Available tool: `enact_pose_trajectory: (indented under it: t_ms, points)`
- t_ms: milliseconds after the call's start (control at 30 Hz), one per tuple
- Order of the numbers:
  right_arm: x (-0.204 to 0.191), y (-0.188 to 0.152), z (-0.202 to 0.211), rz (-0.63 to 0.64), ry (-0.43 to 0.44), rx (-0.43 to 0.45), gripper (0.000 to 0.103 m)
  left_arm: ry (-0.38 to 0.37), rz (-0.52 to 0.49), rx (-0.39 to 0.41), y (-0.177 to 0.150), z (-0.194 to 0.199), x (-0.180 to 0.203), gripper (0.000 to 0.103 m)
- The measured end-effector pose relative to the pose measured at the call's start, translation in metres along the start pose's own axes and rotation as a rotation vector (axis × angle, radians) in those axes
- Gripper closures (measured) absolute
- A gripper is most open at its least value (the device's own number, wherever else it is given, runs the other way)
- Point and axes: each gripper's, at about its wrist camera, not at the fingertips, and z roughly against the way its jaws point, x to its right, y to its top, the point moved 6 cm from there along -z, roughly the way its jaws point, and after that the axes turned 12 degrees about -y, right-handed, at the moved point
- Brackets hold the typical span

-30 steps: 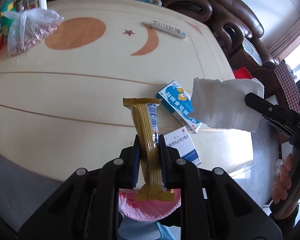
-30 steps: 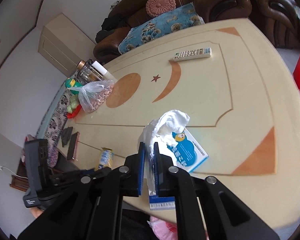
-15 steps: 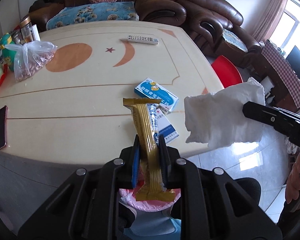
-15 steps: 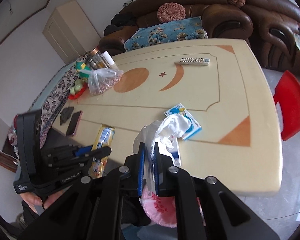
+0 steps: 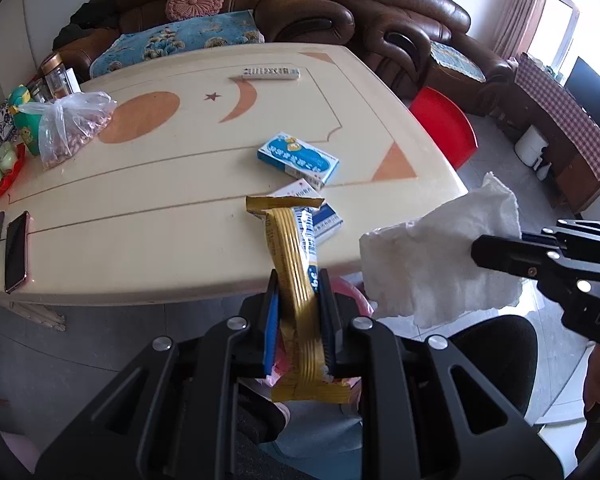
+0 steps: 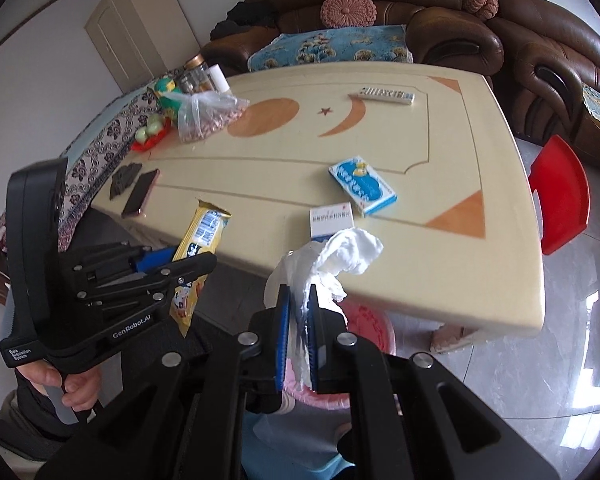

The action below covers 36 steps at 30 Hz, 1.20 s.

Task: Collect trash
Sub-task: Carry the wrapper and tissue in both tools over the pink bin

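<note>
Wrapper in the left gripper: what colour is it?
Yellow-gold wrapper, with a blue-and-white printed panel; left wrist view shows it best.

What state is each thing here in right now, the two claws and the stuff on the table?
left gripper: shut on the yellow wrapper, held off the table.
right gripper: shut on the white tissue.
blue box: lying flat, closed.
white box: lying flat.
plastic bag: knotted shut.
phone: lying flat by the table edge.
remote: lying flat.
</note>
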Motion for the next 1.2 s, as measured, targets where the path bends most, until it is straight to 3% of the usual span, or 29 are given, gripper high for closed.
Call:
enact_pose_trajectory:
  t_ms: [433,600,900,1200]
  points:
    - [-0.01,-0.044,-0.016,-0.002,-0.006,-0.051,0.094,-0.022,-0.012,-0.07,-0.042,-0.018,0.003,0.085]
    - [-0.008,-0.061,-0.034,-0.016,-0.006,-0.085,0.094,-0.066,0.011,-0.112,-0.06,-0.036,-0.002,0.085]
    - [0.003,-0.089,-0.084,-0.034,-0.027,-0.154,0.094,-0.104,0.04,-0.19,-0.096,-0.082,-0.012,0.085]
    - [0.016,-0.114,-0.156,-0.076,-0.041,-0.249,0.094,-0.121,0.131,-0.298,-0.123,-0.145,-0.036,0.085]
